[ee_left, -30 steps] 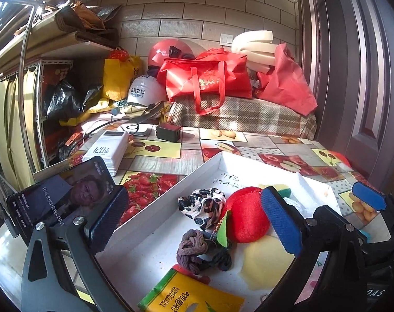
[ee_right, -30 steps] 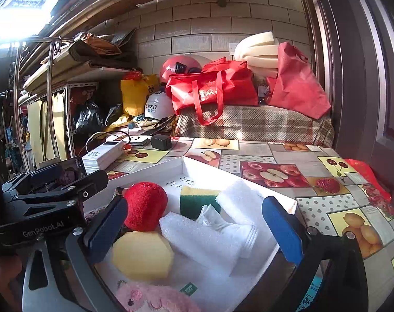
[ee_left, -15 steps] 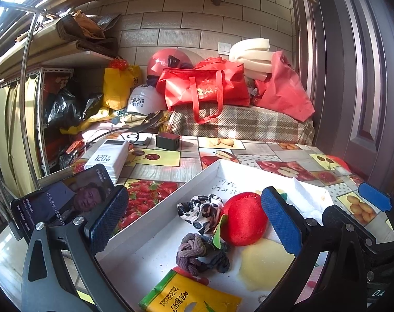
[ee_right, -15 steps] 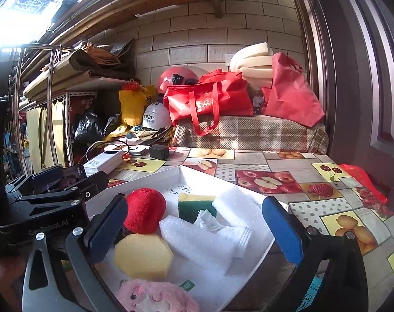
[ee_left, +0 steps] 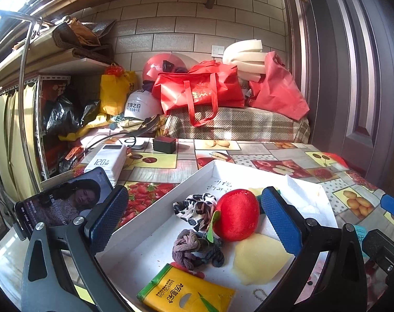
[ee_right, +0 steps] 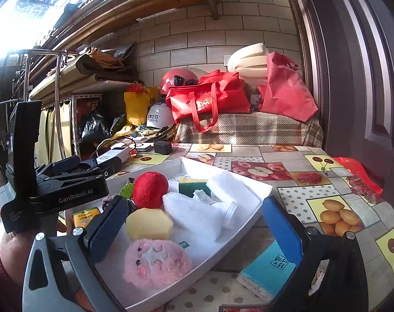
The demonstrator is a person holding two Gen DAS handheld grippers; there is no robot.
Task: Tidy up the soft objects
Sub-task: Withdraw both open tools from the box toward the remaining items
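Here, claws: left claw [ee_left: 194,217] and right claw [ee_right: 194,223] both gape empty.
Red plush apple [ee_left: 236,214]: at 12 o'clock of left claw, light, squashy; pinch across its middle.

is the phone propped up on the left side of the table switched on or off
On. The black smartphone leans beside the white cardboard tray, and its lit screen shows a picture with lines of text.
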